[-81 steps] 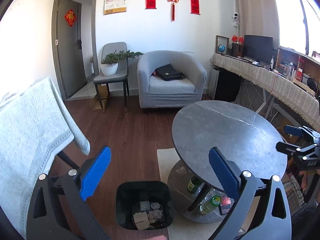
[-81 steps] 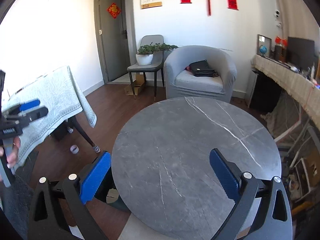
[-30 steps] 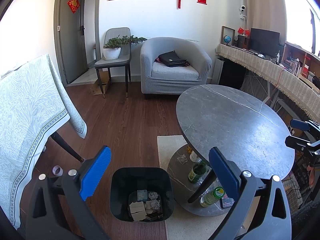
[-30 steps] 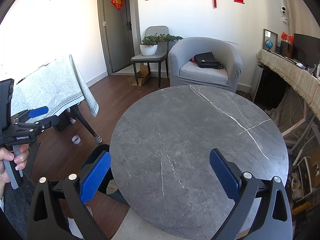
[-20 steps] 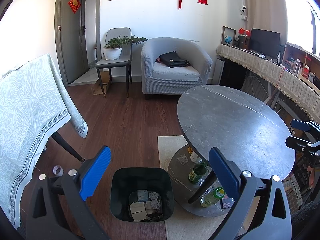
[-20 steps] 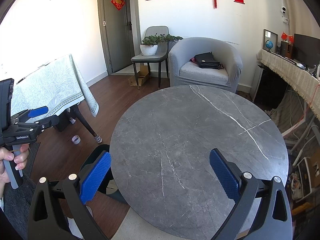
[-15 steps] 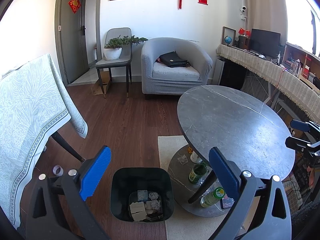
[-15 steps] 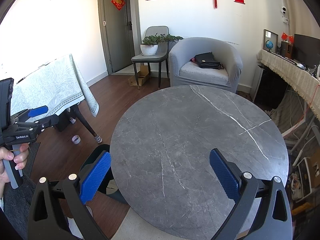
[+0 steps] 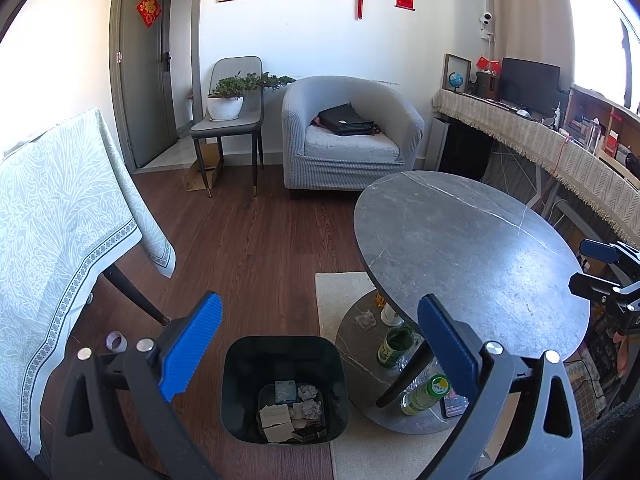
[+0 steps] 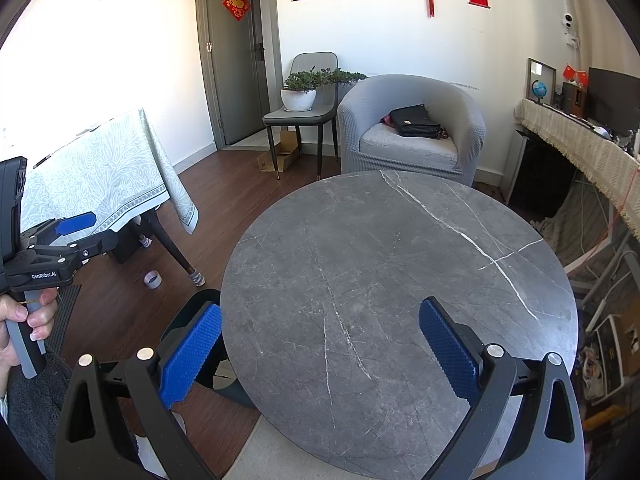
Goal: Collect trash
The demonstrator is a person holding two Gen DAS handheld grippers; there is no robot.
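Note:
A black trash bin (image 9: 240, 384) stands on the floor left of the round grey table (image 9: 472, 248). Crumpled paper and card scraps (image 9: 292, 408) lie in its bottom. My left gripper (image 9: 316, 340) hangs open above the bin with nothing between its fingers. In the right wrist view my right gripper (image 10: 320, 344) is open over the near part of the bare tabletop (image 10: 400, 264), and a rim of the bin (image 10: 188, 312) shows past the table's left edge. A hand holds the left gripper (image 10: 60, 236) at the far left of that view.
Bottles (image 9: 424, 394) and small items sit on the table's lower shelf (image 9: 360, 344). A cloth-covered table (image 9: 52, 224) stands at left, with a tape roll (image 9: 116, 341) on the floor by its leg. An armchair (image 9: 348, 136), a chair with a plant (image 9: 228, 120) and a long desk (image 9: 560, 152) line the back.
Since 2.7 s ago both grippers have pulled back and tilted, so the bin and table sit lower and farther. Over the last second nothing has visibly moved.

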